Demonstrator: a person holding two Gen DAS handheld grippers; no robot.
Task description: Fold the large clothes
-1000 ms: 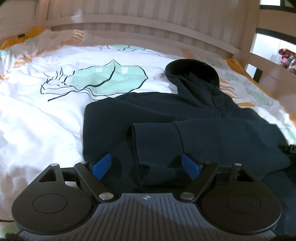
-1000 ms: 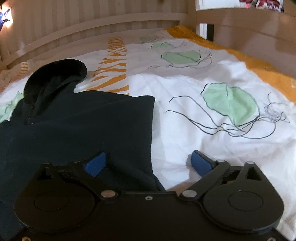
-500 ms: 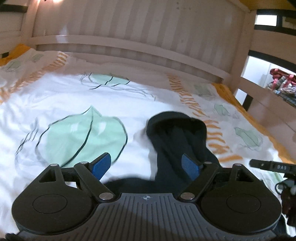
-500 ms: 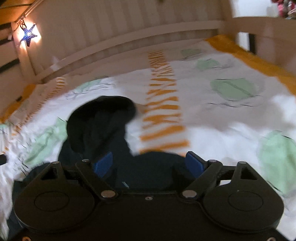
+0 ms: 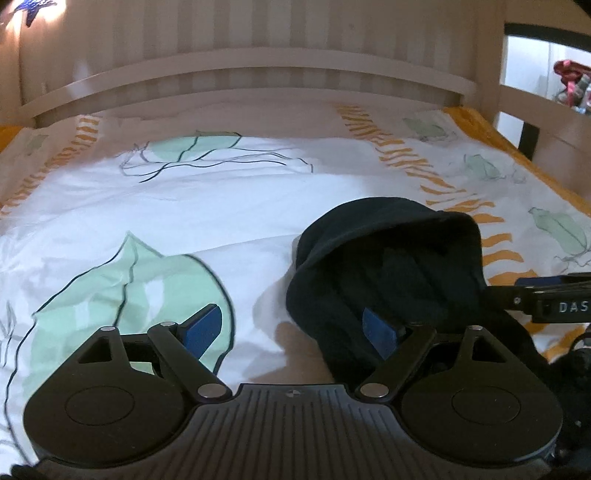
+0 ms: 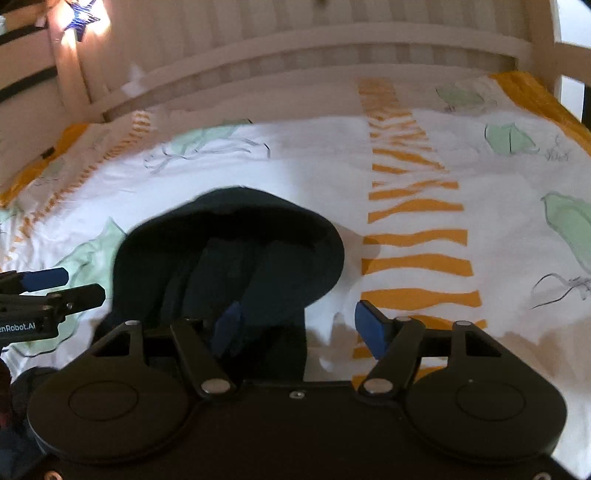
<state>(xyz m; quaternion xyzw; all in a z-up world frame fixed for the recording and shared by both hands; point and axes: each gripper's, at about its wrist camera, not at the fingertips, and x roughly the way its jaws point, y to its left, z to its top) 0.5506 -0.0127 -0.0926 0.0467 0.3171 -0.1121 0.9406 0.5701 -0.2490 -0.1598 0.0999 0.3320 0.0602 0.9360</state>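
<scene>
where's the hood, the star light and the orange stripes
hood [image 6: 229,229]: right wrist view, its top rim
star light [image 6: 83,16]: right wrist view, its middle
orange stripes [image 6: 417,266]: right wrist view, one bar

A bed [image 5: 258,206] carries everything; its cover [image 6: 332,177] is white, printed with pale green leaf shapes outlined in dark line and with bands of orange stripes [image 6: 417,236], and edged in orange at the sides; a pale wooden slatted headboard [image 5: 258,77] stands along its far end; directly on the cover lies a dark navy hooded garment [image 5: 388,266], its hood [image 6: 236,236] open and turned toward the headboard, just beside the orange stripes; the rest of the garment runs out of sight at the near edge.
</scene>
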